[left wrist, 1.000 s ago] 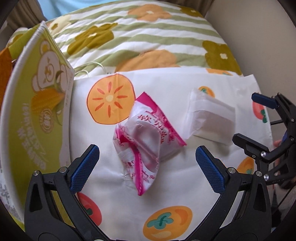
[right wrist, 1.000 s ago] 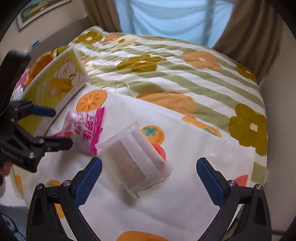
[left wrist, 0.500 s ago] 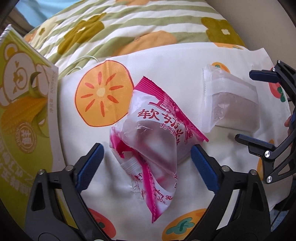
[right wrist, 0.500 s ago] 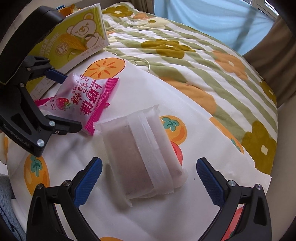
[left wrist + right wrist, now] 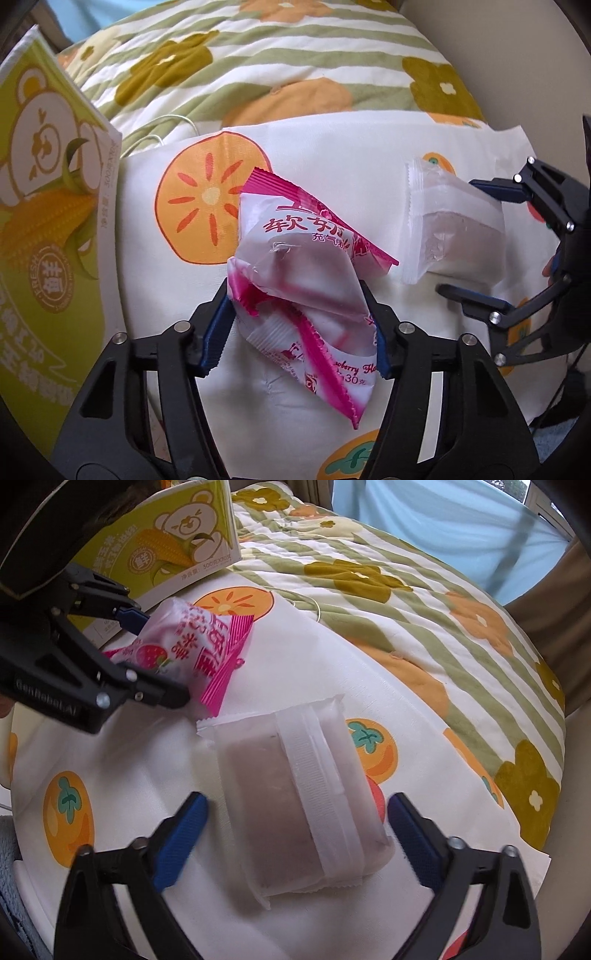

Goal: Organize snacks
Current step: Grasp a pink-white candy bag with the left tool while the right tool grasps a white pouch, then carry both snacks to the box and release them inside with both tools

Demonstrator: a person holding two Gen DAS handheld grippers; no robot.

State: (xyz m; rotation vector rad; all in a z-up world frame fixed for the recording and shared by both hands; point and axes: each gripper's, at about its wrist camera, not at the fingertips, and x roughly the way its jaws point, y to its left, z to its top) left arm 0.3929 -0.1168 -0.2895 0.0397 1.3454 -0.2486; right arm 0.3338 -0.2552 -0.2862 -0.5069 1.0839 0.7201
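Since a second ago our left tool [image 5: 299,325] has closed and now clamps the puffy pink snack packet [image 5: 303,280]. Our right tool [image 5: 295,834], narrowing, stands apart around the translucent white packet [image 5: 295,797] just beside it on the bed's persimmon-print cloth [image 5: 129,760].

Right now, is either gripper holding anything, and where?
The left gripper pinches the pink snack packet across its puffy middle. The right gripper only straddles the translucent packet.

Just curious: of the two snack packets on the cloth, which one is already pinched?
The pink-and-white crinkly strawberry packet: the left gripper squeezes it. The frosted white packet lies between the right gripper's still-apart fingers.
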